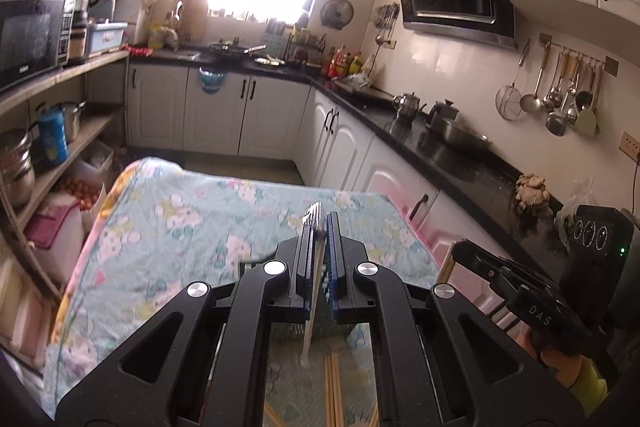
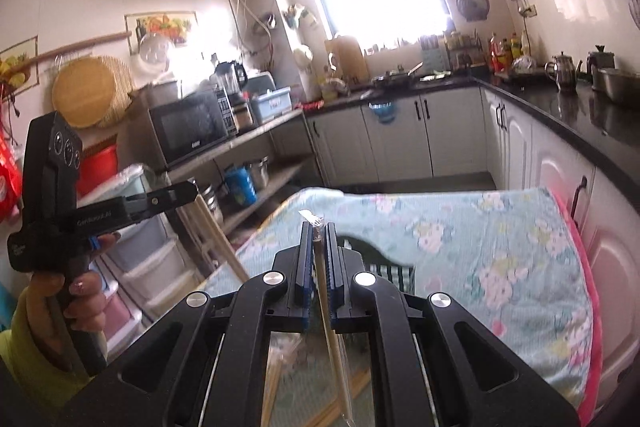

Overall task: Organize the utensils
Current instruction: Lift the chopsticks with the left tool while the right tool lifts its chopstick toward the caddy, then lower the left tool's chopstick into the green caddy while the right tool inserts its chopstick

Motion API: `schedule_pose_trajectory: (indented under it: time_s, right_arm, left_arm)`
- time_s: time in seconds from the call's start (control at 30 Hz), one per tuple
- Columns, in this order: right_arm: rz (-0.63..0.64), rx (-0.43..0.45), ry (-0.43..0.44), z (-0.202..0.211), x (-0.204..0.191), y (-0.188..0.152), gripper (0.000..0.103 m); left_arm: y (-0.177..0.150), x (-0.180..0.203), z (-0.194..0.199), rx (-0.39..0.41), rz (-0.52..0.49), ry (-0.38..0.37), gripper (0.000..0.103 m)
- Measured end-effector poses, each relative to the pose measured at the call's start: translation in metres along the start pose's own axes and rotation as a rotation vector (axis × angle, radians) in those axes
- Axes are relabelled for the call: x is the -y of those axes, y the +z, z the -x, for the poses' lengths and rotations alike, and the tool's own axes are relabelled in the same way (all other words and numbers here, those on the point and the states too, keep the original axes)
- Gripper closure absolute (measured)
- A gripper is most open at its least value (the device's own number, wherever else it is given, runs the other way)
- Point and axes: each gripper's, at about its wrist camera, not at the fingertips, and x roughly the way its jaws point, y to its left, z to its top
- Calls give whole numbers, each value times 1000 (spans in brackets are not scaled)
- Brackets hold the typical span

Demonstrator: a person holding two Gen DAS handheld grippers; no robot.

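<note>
In the left wrist view my left gripper (image 1: 320, 223) is shut on a thin wrapped chopstick packet (image 1: 312, 303). The packet's crinkled end sticks out above the fingertips and the rest hangs below the jaws. In the right wrist view my right gripper (image 2: 319, 227) is shut on a clear-wrapped pair of chopsticks (image 2: 334, 339) that slants down towards the table. Each gripper also shows in the other's view: the right gripper (image 1: 460, 247) at the right, the left gripper (image 2: 192, 189) at the left, held by a hand. Several loose wooden chopsticks (image 1: 334, 391) lie beneath the grippers.
Both grippers hang above a table with a floral cloth (image 1: 168, 227). A dark basket (image 2: 384, 267) sits on it just past the right gripper. Shelves with a microwave (image 1: 28, 39) stand to the left. A black counter (image 1: 448, 151) with kettles and white cabinets runs along the right.
</note>
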Motion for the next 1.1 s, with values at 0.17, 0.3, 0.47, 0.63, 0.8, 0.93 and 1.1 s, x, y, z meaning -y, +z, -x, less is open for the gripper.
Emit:
schedule_pose_trajectory:
  time_s: [0.17,0.3,0.47,0.63,0.8,0.93,1.1]
  right_arm:
    - [11,54,-12,-8,2,24,97]
    - [6,76,-20,-19,3,37,97]
    - [4,112,-37,-30,7,52,97]
    - [15,145,-68,-41,11,62,97]
    - [16,161,-91,-51,16,64,97]
    - [-4,167,-99,-64,23,61,97]
    - [0,158,-143,-84,31,46,97]
  left_arm:
    - [22,4,1,47,-5,-1,102]
    - [35,6,0,86,-10,6,102]
    - [45,7,-8,118,-29,35,102]
    - [45,-3,-25,120,-19,62,102]
    - [34,-15,-41,117,-13,74,102]
    - [25,-24,-53,105,4,75,102]
    - [11,-29,-62,98,-1,70,102]
